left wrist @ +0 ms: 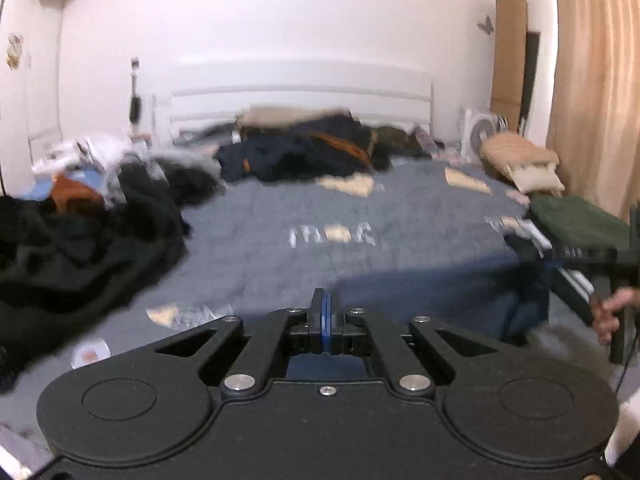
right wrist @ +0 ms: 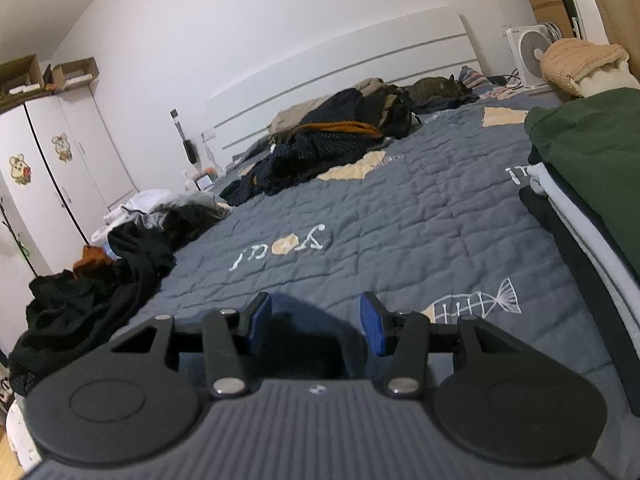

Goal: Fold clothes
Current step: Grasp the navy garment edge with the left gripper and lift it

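My left gripper [left wrist: 326, 320] is shut, its blue pads pressed together with no cloth visible between them. It hangs above the grey-blue quilted bed cover [left wrist: 400, 208]. My right gripper [right wrist: 316, 320] stands open low over the same cover [right wrist: 400, 220], with only dark shadow between its pads. A heap of black clothes [left wrist: 80, 248] [right wrist: 100, 280] lies at the left. A navy and orange heap [left wrist: 304, 152] [right wrist: 320, 144] sits near the headboard. A folded stack topped by a green garment [left wrist: 576, 220] [right wrist: 592, 152] stands at the right edge.
A person's hand [left wrist: 612, 312] shows at the right in the left wrist view. A white fan [right wrist: 532, 52] and a beige knit bundle [right wrist: 576, 60] sit at the far right corner. White wardrobes [right wrist: 60, 168] stand left of the bed, with white clothes [right wrist: 152, 204] beside the black heap.
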Demonstrator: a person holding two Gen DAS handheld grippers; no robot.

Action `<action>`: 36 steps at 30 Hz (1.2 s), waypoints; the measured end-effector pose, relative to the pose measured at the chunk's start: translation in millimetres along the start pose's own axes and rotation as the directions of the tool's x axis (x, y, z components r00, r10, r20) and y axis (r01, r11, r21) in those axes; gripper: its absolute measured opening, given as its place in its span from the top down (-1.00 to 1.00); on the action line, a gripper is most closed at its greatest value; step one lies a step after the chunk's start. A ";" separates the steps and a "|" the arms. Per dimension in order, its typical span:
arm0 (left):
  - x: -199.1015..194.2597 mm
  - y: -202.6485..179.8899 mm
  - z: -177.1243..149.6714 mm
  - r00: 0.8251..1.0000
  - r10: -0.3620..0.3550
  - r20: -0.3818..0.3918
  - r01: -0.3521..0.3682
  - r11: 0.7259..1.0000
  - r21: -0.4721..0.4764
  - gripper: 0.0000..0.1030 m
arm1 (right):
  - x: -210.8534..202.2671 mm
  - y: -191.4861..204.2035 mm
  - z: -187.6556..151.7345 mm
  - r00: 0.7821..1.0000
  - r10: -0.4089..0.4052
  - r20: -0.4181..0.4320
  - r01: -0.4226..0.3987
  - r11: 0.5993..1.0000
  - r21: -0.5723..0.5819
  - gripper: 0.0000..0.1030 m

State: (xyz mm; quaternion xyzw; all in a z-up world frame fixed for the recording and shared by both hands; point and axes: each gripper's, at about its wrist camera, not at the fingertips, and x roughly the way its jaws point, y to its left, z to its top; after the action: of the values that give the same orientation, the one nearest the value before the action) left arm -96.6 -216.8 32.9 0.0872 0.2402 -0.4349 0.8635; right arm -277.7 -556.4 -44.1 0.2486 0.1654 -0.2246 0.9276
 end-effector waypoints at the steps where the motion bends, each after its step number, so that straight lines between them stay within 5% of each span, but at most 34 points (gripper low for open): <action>1: 4.6 -3.7 -6.6 1.000 -0.012 -0.025 0.012 1.000 -0.012 0.97 | 0.1 1.3 -0.8 1.000 -0.001 -0.002 0.001 1.000 -0.008 0.07; 6: 36.7 -43.0 -46.6 0.986 -0.068 -0.155 0.076 0.996 0.051 0.93 | 4.7 5.6 -1.9 1.000 -0.007 -0.012 0.007 0.999 -0.034 0.06; 11: 56.1 -74.6 -76.7 0.979 -0.056 -0.197 0.093 0.978 0.185 0.15 | 9.5 6.9 -1.3 1.000 0.006 -0.017 -0.006 0.999 -0.038 0.05; 13: 63.3 -80.9 -84.4 0.979 -0.039 -0.200 0.087 0.968 0.235 0.07 | 9.6 6.4 -2.0 1.000 0.010 -0.021 -0.011 0.999 -0.038 0.04; 25: 110.1 -108.7 -118.3 0.977 0.099 -0.187 0.019 0.840 0.542 0.09 | 10.6 4.3 -3.5 0.999 0.027 -0.033 -0.027 0.999 -0.027 -0.03; 26: 112.6 -107.6 -118.8 0.976 0.100 -0.191 0.020 0.838 0.545 0.31 | 10.7 4.6 -3.7 0.999 0.028 -0.035 -0.029 0.999 -0.031 -0.03; 29: 115.2 -97.8 -115.8 0.972 0.084 -0.219 0.041 0.860 0.508 0.81 | 11.0 5.4 -3.2 0.999 0.031 -0.038 -0.032 0.999 -0.039 -0.04; 36: 80.3 -68.0 -79.3 0.963 -0.062 -0.263 0.143 0.943 0.299 0.89 | 6.9 0.7 1.8 0.999 0.029 -0.025 -0.029 0.999 -0.018 -0.04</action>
State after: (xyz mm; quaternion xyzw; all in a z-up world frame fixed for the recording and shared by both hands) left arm -136.7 -286.5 -71.5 0.2654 0.2788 -0.4979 0.7771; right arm -271.2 -559.1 -45.2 0.2453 0.1753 -0.2065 0.9308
